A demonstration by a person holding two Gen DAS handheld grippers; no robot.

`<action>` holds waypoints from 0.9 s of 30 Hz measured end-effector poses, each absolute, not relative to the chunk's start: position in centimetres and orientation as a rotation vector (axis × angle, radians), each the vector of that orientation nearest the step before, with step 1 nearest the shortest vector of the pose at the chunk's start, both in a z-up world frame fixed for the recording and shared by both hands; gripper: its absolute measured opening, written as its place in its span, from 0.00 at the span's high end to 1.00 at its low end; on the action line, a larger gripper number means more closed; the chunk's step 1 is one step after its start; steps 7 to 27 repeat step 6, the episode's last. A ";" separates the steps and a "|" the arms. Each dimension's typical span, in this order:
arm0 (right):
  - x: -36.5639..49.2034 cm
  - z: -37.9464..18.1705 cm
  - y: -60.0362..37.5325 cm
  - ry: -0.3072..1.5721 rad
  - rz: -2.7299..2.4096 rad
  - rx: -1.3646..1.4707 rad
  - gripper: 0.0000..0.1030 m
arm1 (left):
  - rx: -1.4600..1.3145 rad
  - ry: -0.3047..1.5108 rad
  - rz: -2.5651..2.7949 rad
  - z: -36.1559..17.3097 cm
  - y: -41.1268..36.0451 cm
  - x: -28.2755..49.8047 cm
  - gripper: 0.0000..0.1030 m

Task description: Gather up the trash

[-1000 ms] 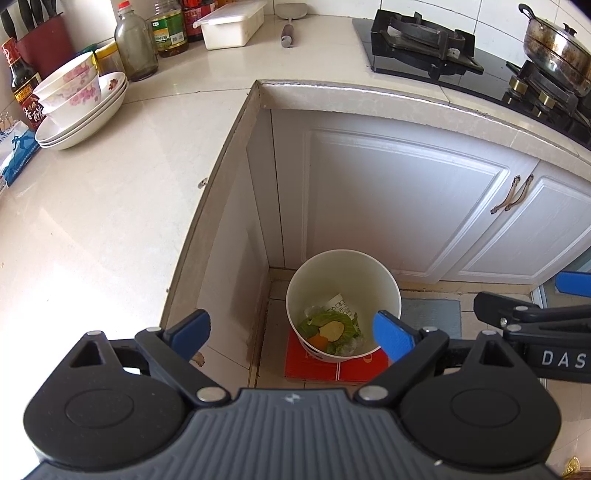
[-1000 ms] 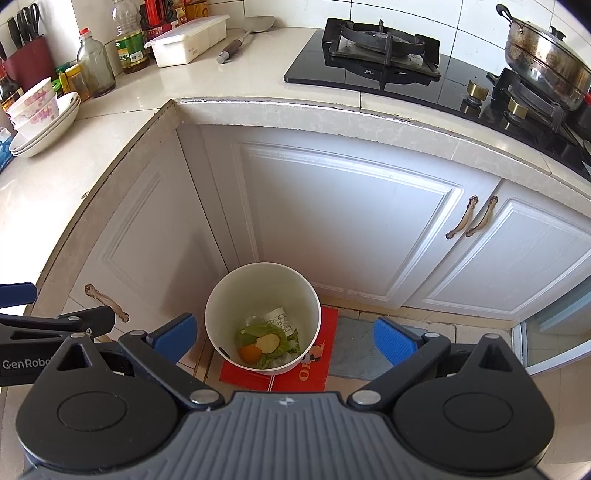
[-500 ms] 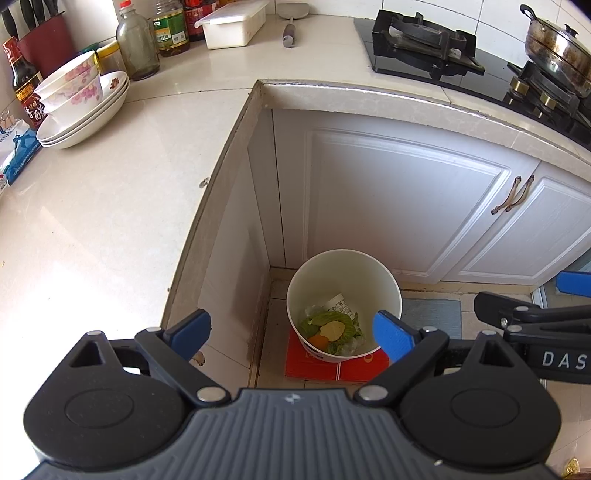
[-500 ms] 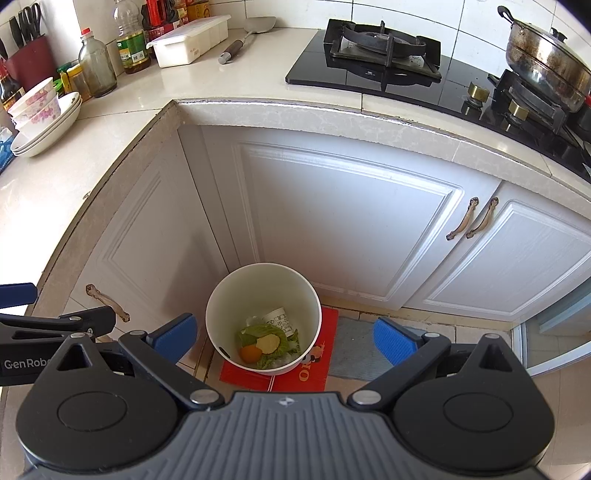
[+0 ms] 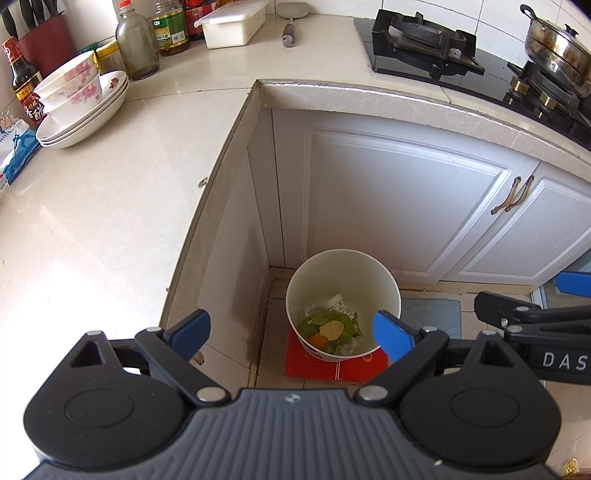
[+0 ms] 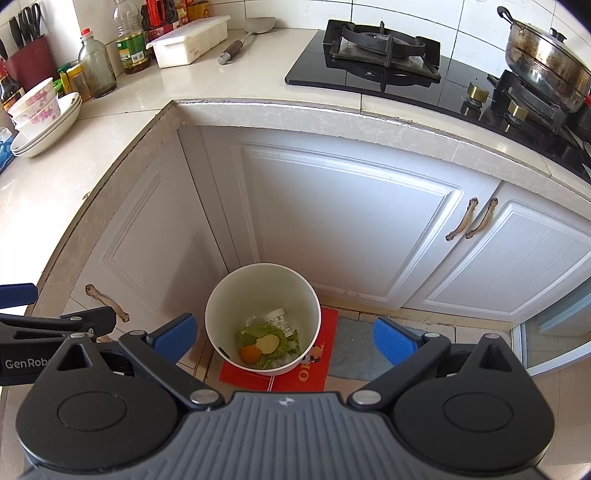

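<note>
Both claws hang above the white bin (image 5: 342,302), which stands on the floor in the inner corner of the cabinets, and both are spread wide with nothing between the blue pads. The left claw (image 5: 291,330) sits over the bin's left side; the right claw (image 6: 284,334) sits just above it, with the bin showing between its fingers.

The trash (image 6: 267,345) already lies at the bottom of the bin: green leaf scraps, a pale yellow piece, an orange piece, some clear crumpled film and a printed paper slip. The bench (image 5: 92,206) to the left of the bin looks bare of scraps in both views, apart from one tiny speck at its far left edge. Judging by that, the collecting appears done or nearly so; what may remain is no more than a last check of the bench, since neither claw carries anything.

Writing that can be read: "DAS" on the right claw's arm as seen from the left wrist, and "GenRob", cut off by the frame, on the left claw's arm as seen from the right wrist. The red mat (image 6: 280,378) under the bin shows large white letters, partly hidden; only an "O" and perhaps an "R" can be made out. The paper slip in the bin and the bottle labels (image 5: 170,31) behind the bin, at the wall, carry print too small to read.
</note>
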State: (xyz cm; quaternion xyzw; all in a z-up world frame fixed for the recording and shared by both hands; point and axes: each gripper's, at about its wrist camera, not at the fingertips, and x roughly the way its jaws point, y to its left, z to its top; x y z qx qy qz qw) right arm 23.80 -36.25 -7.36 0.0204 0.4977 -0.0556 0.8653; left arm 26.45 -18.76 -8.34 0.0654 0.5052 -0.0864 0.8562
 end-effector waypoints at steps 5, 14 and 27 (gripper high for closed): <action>23.8 -7.3 -36.2 1.042 -0.117 0.043 0.00 | 0.137 1.064 -0.182 -8.4 -18.8 26.5 0.08; 23.8 -7.3 -36.2 1.043 -0.118 0.043 0.00 | 0.137 1.063 -0.183 -8.4 -18.8 26.5 0.08; 23.8 -7.3 -36.2 1.043 -0.118 0.043 0.00 | 0.137 1.063 -0.183 -8.4 -18.8 26.5 0.08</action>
